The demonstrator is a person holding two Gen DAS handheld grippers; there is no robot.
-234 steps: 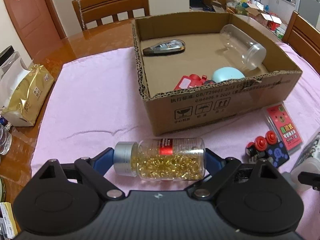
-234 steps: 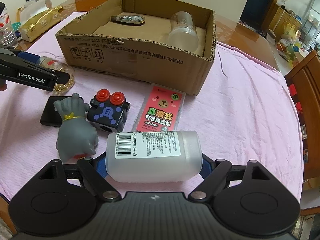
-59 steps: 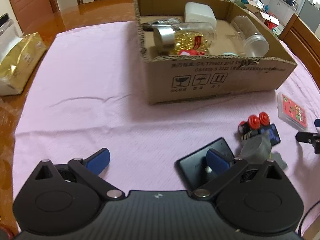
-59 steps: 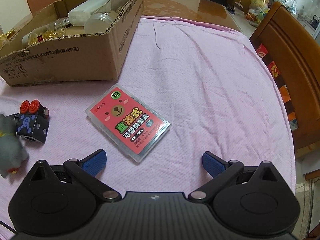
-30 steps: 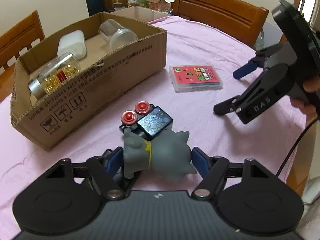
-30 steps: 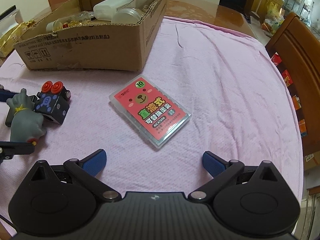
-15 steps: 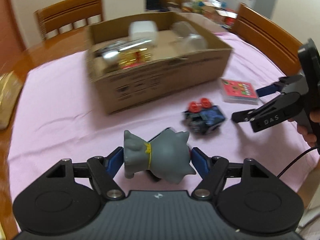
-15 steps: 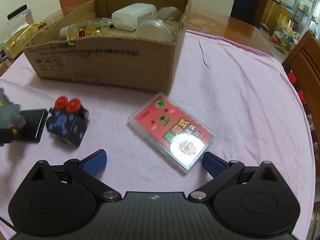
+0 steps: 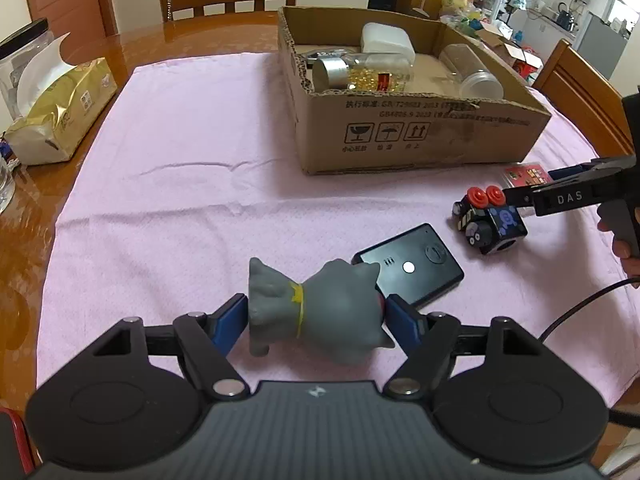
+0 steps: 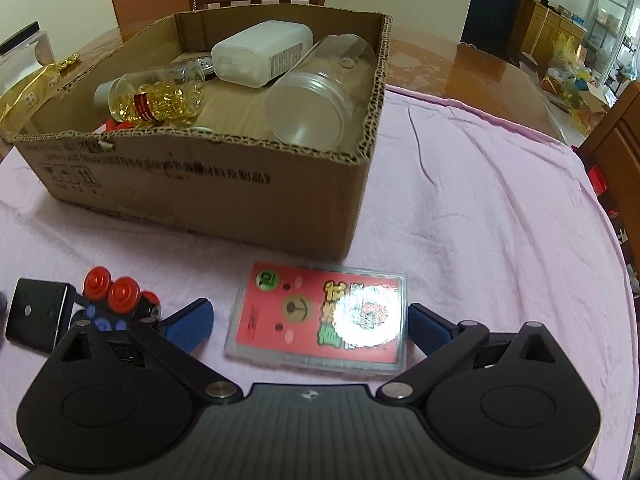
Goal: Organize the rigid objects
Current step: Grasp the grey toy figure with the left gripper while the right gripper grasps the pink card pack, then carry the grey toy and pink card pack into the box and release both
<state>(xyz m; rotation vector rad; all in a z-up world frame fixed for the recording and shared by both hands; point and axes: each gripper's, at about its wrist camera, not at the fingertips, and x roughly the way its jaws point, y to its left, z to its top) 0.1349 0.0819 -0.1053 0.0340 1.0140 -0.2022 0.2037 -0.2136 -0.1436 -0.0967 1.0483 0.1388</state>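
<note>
Pink cloth point(image 9: 180, 208) | grey toy point(image 9: 316, 308) between left claw point(image 9: 316, 320) pads, opening

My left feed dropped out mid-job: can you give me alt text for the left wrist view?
The left gripper holds a grey rubber toy between its blue pads, jaws easing open, above a pink cloth. Ahead lie a black remote and a red-knobbed toy block; beyond them stands a cardboard box holding bottles.

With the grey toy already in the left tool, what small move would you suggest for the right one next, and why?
Probably close the right tool on the red card case: its open pads already flank the case, which lies flat on the pink cloth outside the cardboard box.
</note>
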